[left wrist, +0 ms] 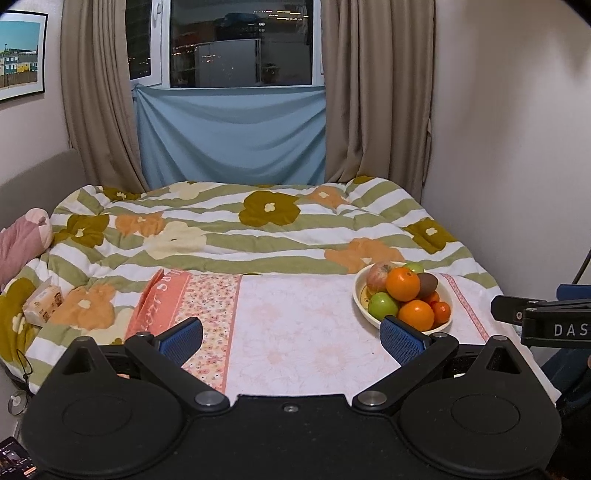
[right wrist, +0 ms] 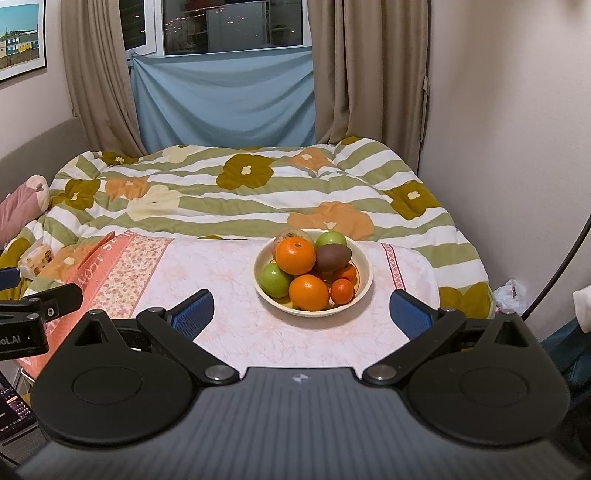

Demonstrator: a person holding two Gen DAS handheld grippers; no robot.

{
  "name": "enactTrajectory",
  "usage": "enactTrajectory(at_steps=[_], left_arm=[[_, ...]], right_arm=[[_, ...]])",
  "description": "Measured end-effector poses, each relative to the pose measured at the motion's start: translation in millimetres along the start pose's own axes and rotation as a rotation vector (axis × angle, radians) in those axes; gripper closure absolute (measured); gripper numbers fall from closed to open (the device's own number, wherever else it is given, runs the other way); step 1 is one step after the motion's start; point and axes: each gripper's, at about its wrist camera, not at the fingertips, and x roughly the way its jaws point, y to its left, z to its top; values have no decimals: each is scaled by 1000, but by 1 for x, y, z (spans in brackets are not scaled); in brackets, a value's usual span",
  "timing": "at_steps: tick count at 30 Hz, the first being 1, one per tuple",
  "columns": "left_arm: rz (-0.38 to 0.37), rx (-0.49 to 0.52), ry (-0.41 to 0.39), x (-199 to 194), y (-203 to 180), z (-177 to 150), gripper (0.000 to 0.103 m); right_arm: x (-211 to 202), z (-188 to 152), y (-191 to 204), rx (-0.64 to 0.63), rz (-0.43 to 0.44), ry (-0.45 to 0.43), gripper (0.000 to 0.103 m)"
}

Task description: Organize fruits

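- The left wrist view looks forward from low over the near edge of the cloth-covered table (left wrist: 295, 332), facing the window (left wrist: 240, 44); the fruit bowl (left wrist: 360, 295) sits right of centre, near its right finger.
- The right wrist view faces the same way from further right, with the bowl (right wrist: 365, 284) nearly centred and near.
- Both share the table (right wrist: 229, 280), bowl, striped quilt (right wrist: 258, 199), curtains and window (right wrist: 229, 26).
- Each view catches the other gripper at its side edge.

At your twelve o'clock, a cream bowl (right wrist: 364, 291) holds orange oranges (right wrist: 295, 255) and green apples (right wrist: 274, 279) on a pale pink floral cloth (right wrist: 229, 280).
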Motion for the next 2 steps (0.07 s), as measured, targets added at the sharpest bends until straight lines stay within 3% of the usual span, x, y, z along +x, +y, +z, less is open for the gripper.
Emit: enactTrajectory(at_steps=[2], left_arm=[[2,-2,1,1,0,1,0]], right_arm=[[0,0,0,1,0,0,0]])
